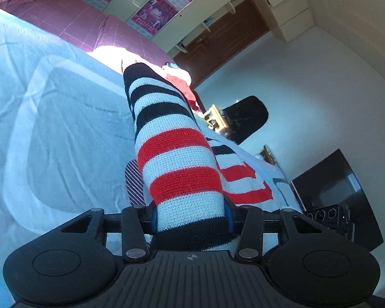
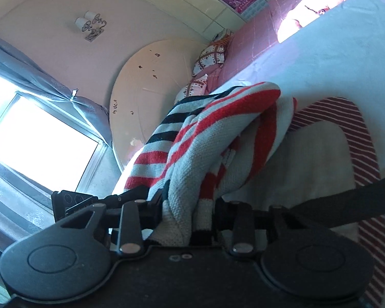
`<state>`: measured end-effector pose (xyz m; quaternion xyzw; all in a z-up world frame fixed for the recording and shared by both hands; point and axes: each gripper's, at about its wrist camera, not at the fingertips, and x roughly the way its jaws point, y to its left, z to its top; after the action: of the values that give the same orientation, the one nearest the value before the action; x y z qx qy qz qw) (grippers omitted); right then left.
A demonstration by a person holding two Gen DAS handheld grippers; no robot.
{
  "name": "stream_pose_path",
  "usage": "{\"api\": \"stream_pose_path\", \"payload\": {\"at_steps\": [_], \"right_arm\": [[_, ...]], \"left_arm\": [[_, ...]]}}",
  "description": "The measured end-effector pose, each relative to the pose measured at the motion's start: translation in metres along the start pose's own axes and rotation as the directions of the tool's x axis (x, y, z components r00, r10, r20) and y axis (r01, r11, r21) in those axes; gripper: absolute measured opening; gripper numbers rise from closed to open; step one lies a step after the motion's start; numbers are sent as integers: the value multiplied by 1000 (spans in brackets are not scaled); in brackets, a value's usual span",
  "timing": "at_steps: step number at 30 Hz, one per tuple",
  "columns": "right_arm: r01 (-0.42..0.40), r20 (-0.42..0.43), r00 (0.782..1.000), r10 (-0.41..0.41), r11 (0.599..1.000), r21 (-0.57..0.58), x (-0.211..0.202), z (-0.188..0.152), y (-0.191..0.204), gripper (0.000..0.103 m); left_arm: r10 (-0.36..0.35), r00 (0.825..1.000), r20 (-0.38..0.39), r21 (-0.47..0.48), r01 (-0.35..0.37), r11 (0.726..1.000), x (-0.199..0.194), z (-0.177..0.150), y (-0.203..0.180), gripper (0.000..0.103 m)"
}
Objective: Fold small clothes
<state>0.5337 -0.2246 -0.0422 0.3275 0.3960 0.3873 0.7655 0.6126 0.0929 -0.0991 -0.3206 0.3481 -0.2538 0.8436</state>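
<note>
Pale bedsheet [image 1: 51,107] below; both jaws clench the striped knit garment [image 1: 177,154]; poster text unreadable.

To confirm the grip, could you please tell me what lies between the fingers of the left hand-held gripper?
The striped sweater: its sleeve is pinched in the left hand-held gripper, as the left wrist view shows.

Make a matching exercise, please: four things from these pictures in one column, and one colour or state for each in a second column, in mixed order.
Things:
1. striped knit garment
2. left gripper
3. bed sheet
4. window

Descriptions:
A. pale blue
B. red, white and black
C. bright with daylight
D. closed on knit fabric

Pairs: 1-B, 2-D, 3-A, 4-C
</note>
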Motion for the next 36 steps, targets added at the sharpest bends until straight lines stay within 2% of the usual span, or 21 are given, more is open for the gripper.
{"api": "stream_pose_path", "payload": {"at_steps": [6, 12, 14, 17, 19, 21, 23, 26, 27, 29, 32, 34, 36], "right_arm": [[-62, -56, 997, 61, 998, -26, 73, -6, 48, 36], [-99, -166, 981, 98, 995, 4, 163, -40, 72, 36], [-86, -200, 976, 88, 996, 20, 187, -55, 74, 36], [12, -253, 968, -1, 999, 44, 215, -74, 66, 38], [-2, -223, 975, 17, 998, 65, 212, -72, 61, 36], [26, -223, 975, -10, 997, 73, 203, -69, 62, 40], [76, -204, 977, -68, 997, 30, 187, -66, 67, 48], [155, -211, 962, -171, 984, -89, 158, -67, 78, 49], [188, -185, 960, -211, 973, -131, 148, -71, 86, 51], [234, -117, 960, -255, 958, -168, 128, -75, 103, 50], [235, -37, 967, -252, 939, -250, 112, -85, 138, 50], [196, -29, 976, -217, 926, -323, 115, -98, 160, 46], [197, -30, 973, -228, 892, -406, 124, -109, 178, 24]], "left_arm": [[49, 998, 46, 0, -49, 999, -96, 22, 39, 45], [146, 988, 53, -78, -142, 987, -186, 17, 110, 45], [168, 985, 39, -111, -163, 980, -202, 9, 135, 45], [211, 978, -7, -165, -209, 964, -209, -9, 170, 50], [160, 987, 30, -216, -150, 965, -209, -20, 182, 52], [158, 986, 45, -227, -144, 963, -208, -25, 179, 56], [172, 984, 50, -208, -158, 965, -216, -31, 172, 65], [199, 980, 18, -135, -195, 972, -233, -41, 162, 67], [221, 975, 13, -115, -218, 969, -239, -44, 158, 67], [236, 971, 33, -105, -232, 967, -259, -50, 154, 67], [275, 960, 59, -89, -270, 959, -273, -54, 144, 67], [311, 949, 49, -59, -308, 950, -275, -59, 139, 67], [309, 950, 52, -48, -307, 951, -274, -62, 133, 67]]}}
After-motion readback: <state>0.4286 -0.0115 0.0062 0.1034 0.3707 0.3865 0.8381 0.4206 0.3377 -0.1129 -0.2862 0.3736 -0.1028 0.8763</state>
